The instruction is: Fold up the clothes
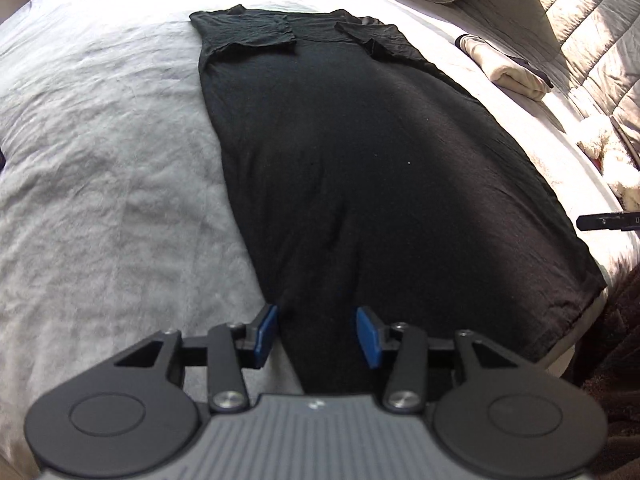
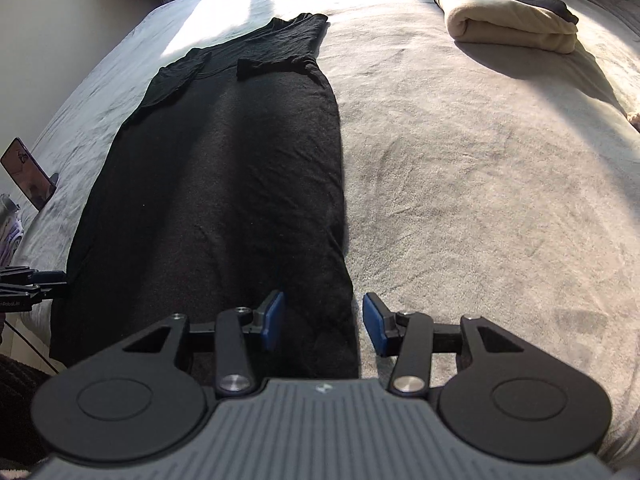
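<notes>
Closest to me in the left wrist view is my left hand-held gripper (image 1: pixel 316 334), its blue pads (image 1: pixel 266 334) parted about halfway, with nothing pinched between them; they hover over the near left corner of the black garment (image 1: pixel 352 152), whose left edge runs between the two pads. My right hand-held gripper (image 2: pixel 323 326) looks much the same in its own view: jaws partly apart, gripping nothing, straddling the garment's right edge near the hem, with one pad over dark cloth and the other over the pale bed cover (image 2: pixel 480 180). The garment lies flat and lengthwise down the bed, narrowed into a long strip, with both short sleeves (image 1: pixel 256 32) folded inward across the chest at the far end. Sunlight falls across the far part of the bed and washes out the cover there. Off to the right of the garment, well apart from it, sits a folded cream piece (image 2: pixel 512 24) with something dark lying on top (another garment, I think, though the glare makes it hard to tell). At the left edge of the right wrist view a phone (image 2: pixel 28 176) leans upright beside the bed.
</notes>
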The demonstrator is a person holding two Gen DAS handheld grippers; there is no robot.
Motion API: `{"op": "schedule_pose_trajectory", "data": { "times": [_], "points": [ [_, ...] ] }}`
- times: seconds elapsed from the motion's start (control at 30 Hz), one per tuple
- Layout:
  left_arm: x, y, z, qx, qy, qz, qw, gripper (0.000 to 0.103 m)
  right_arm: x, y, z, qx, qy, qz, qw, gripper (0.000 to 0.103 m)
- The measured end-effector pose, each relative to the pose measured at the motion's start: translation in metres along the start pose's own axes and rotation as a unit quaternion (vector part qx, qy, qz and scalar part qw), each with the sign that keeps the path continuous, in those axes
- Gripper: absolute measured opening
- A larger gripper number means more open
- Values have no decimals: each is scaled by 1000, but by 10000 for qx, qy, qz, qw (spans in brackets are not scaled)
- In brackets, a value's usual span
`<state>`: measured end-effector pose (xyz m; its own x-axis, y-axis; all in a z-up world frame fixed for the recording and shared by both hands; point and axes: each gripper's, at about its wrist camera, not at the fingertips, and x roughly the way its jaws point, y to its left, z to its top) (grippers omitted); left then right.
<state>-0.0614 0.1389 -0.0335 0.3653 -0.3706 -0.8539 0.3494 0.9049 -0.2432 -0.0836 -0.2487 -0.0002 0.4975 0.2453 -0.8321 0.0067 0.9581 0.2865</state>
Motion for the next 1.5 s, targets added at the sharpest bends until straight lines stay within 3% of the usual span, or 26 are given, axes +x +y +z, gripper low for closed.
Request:
{"op": "schedule_pose_trajectory", "data": {
  "times": [0.23,0.43,0.6,0.87,1.17,1.23,1.3,1.5],
  "points": [
    [-9,19,-29,-778,183,-787,9937,44,-15,-17,-25,356,268,196,9988,48],
    [-4,41,-44,-1450,239,-1498,9777,43,-11,-37,-36,960,553,680,9915,48],
    [3,49,-50,-1706,180,-1847,9677,43,-4,-50,-38,1386,613,1030,9831,50],
    [8,43,-51,-1618,222,-2060,9648,42,-1,-39,-32,987,726,1108,9863,48],
    [11,39,-52,-1319,316,-2101,9682,37,6,-38,-27,817,959,1227,9844,28],
    [12,40,-52,-1316,363,-2040,9694,28,10,-36,-26,823,1024,1285,9830,17],
    [14,42,-53,-1359,440,-1972,9699,6,13,-33,-23,865,1072,1363,9810,8],
    [7,53,-50,-1718,85,-2296,9580,5,1,-25,-5,988,775,1745,9766,7]
  ]
}}
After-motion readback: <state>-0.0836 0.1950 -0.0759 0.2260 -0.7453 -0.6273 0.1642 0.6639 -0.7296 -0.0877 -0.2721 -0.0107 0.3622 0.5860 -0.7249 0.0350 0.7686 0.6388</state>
